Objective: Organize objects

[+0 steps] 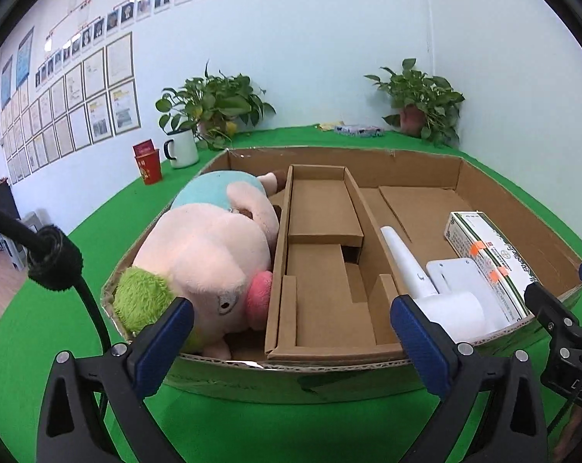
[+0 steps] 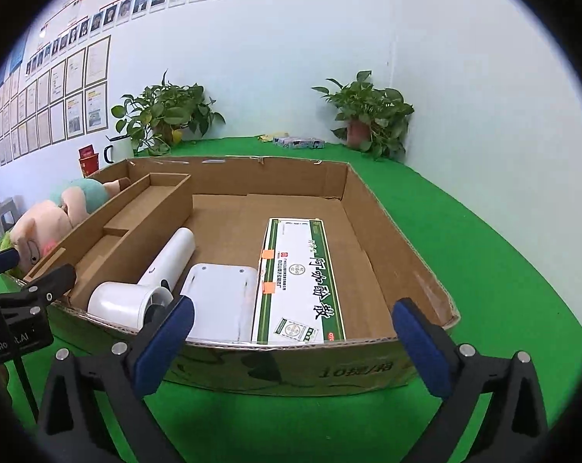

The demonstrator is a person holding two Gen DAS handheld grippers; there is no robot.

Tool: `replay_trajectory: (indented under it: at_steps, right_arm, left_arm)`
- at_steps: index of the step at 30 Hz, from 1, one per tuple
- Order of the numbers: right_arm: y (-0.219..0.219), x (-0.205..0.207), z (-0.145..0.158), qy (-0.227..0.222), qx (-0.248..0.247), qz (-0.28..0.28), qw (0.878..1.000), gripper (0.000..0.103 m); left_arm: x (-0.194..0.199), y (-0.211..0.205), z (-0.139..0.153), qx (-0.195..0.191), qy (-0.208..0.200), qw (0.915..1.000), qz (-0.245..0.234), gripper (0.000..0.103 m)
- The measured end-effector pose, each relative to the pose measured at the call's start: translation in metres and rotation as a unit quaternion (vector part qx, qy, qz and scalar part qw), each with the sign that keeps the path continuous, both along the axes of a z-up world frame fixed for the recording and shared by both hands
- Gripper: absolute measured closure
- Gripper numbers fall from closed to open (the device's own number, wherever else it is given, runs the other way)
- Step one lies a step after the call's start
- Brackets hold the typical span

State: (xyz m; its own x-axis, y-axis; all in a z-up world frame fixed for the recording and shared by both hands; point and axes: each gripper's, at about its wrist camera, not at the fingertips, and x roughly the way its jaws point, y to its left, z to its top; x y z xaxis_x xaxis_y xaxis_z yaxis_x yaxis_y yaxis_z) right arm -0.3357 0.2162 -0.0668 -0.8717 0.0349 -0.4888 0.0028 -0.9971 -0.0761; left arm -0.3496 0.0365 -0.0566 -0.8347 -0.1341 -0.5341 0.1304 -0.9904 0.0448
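A shallow cardboard box (image 1: pixel 329 156) sits on the green table; it also shows in the right wrist view (image 2: pixel 398 258). Inside it, a pink plush pig (image 1: pixel 210 254) lies at the left, a cardboard insert (image 1: pixel 321 254) in the middle, then a white hair dryer (image 2: pixel 152 285), a flat white device (image 2: pixel 217 301) and a green-and-white carton (image 2: pixel 298 277) at the right. My left gripper (image 1: pixel 291 320) is open and empty at the box's near wall. My right gripper (image 2: pixel 294 320) is open and empty at the near wall, in front of the carton.
Two potted plants (image 1: pixel 213 104) (image 1: pixel 418 100) stand at the back by the wall. A white mug (image 1: pixel 181 146) and a red cup (image 1: pixel 148 162) stand at the back left. A small flat packet (image 2: pixel 298 142) lies at the far edge.
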Motion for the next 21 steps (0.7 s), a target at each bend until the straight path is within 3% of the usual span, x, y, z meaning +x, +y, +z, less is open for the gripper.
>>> replay_trajectory:
  at_steps: [21]
  right_arm:
    - [0.001,0.001,0.0,-0.001,-0.001,-0.001,1.0,0.001]
  left_arm:
    - [-0.006,-0.001,0.003,-0.005,-0.002,1.0,-0.002,0.0]
